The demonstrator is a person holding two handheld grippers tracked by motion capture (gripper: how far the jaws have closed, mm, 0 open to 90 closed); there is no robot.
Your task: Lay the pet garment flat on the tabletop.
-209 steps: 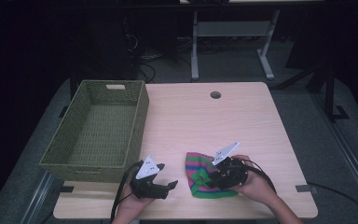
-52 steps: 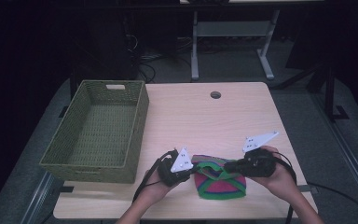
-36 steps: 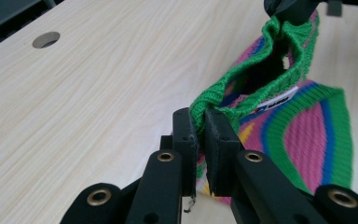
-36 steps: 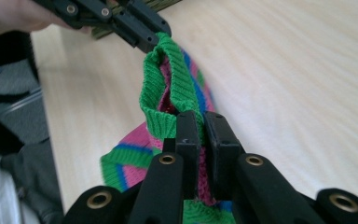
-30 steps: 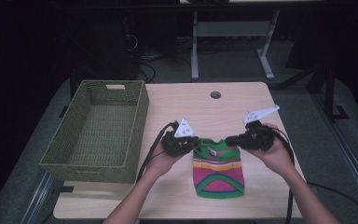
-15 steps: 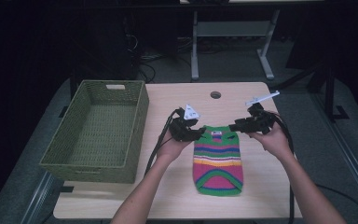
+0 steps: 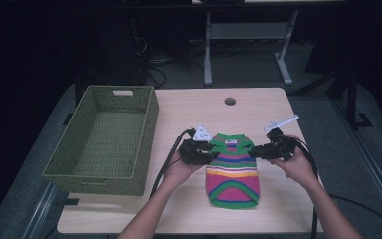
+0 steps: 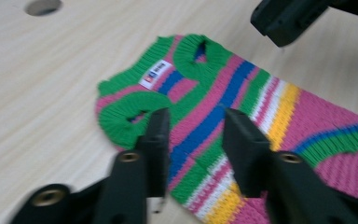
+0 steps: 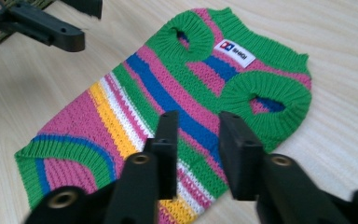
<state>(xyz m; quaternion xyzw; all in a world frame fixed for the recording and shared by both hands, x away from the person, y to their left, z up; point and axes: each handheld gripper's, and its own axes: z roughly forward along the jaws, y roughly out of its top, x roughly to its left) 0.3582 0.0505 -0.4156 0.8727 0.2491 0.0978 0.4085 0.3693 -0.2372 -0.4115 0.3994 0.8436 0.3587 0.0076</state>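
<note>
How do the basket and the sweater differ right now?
The basket is one dull green, woven and stiff-walled; the sweater is knitted in green, pink, blue, yellow and white stripes. The basket stands upright at the table's left with nothing inside; the sweater lies spread flat near the middle, between the left gripper and the right gripper, both open. The basket takes up more of the table. Both rest on the same wooden table.

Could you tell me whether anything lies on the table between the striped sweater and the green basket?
Nothing visible does: bare tabletop separates the striped sweater from the green basket, apart from the left gripper, held open at the sweater's near edge.
</note>
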